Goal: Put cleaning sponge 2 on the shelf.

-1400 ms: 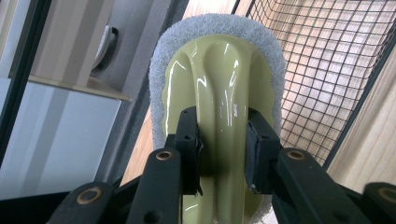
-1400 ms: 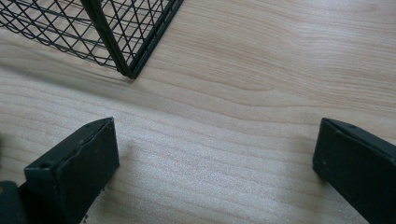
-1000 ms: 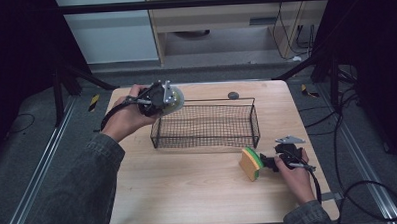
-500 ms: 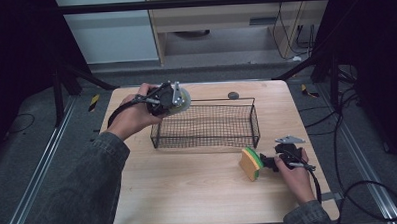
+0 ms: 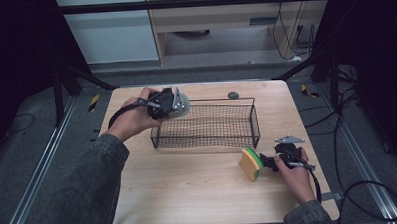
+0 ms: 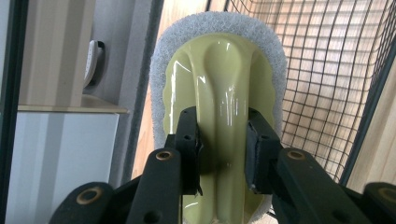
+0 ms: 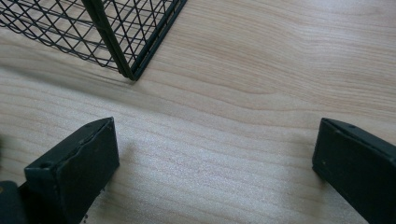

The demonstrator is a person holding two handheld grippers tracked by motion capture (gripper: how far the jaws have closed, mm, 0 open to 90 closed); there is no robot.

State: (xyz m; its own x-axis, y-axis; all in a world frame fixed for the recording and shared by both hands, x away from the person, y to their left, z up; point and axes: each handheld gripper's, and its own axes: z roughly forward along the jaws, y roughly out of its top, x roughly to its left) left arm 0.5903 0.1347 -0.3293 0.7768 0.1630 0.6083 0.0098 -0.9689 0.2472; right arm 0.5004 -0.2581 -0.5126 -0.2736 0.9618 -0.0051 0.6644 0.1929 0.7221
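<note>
My left gripper is shut on a scrubber and holds it in the air at the left end of the black wire basket. In the left gripper view the pads pinch the ridge of the scrubber's glossy yellow-green handle, and its white scouring pad rims that handle, with the basket mesh to the right. A yellow and green sponge stands on the table near the basket's front right corner. My right gripper rests beside it, open, with bare wood between the jaws of the right gripper.
The wooden table ends close to the person's body. A small dark round object lies behind the basket. A corner of the basket stands just ahead of the right jaws. Dark frame legs and cables surround the table.
My left hand has carried the scrubber slightly to the right, toward the basket's left end. The right hand and the sponge have stayed put.
</note>
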